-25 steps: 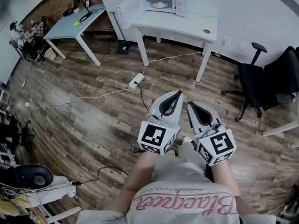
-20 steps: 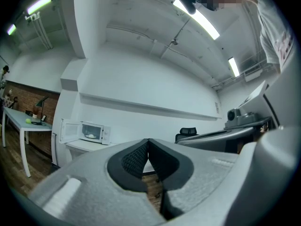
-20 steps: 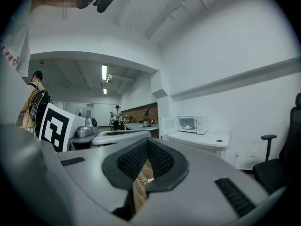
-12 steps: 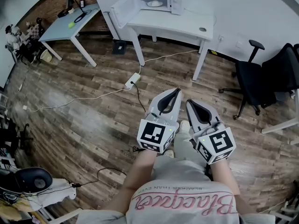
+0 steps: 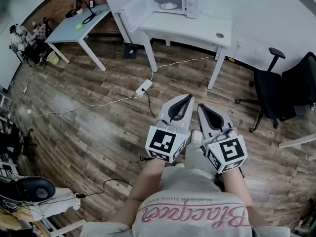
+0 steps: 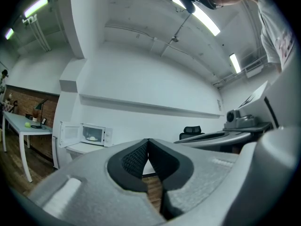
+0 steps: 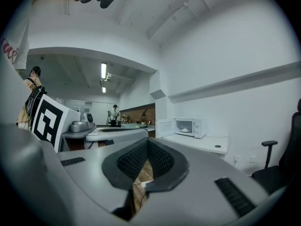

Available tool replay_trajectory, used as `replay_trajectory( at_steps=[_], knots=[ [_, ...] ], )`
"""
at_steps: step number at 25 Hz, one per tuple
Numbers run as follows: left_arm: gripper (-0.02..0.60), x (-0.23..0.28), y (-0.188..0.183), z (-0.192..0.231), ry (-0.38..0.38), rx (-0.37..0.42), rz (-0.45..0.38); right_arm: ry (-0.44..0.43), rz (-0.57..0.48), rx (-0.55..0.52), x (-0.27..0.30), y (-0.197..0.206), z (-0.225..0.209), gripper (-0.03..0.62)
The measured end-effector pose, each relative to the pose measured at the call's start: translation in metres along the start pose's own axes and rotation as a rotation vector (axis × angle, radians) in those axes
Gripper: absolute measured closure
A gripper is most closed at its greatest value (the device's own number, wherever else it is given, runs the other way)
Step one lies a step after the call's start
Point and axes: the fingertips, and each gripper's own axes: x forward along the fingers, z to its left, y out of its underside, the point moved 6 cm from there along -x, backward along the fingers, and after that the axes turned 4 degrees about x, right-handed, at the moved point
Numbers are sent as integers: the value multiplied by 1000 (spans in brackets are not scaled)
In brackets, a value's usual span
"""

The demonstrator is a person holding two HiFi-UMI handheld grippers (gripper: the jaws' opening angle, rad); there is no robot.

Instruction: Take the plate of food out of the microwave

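- plate (image 5: 169, 5): sitting inside the microwave (image 5: 174, 2), whose door (image 5: 134, 13) is hanging open to the left. The microwave is standing at the left end of a white table (image 5: 202, 29), well apart from both claws.
- left claw (image 5: 186, 97): showing its jaws pressed together with nothing between them, pointing level toward the table.
- right claw (image 5: 202, 109): likewise showing jaws closed tip to tip and empty, riding just beside the left.
- risk, approach: a cable (image 5: 94, 103) and power strip (image 5: 143, 86) are lying on the floor between the person and the table. A foot catching them is likely to be jolting both claws.
- risk, entry: closed jaws arriving at the plate are going to be pushing it deeper instead of gripping it, so opening them before the cavity is looking necessary.
- risk, door: the open door is jutting out beside the cavity, and the left claw clipping it may be swinging it back across the opening.
- risk, carry: a one-sided rim pinch is likely to be tipping the plate and spilling food, and the rim snagging on the cavity lip would be causing the same.
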Motion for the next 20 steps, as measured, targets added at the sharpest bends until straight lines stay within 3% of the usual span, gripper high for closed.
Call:
replay_trajectory(
  at_steps=[20],
  knots=[
    [575, 91, 15, 40, -2, 40, 42, -29, -6, 27, 75, -12, -77, 583]
  ],
)
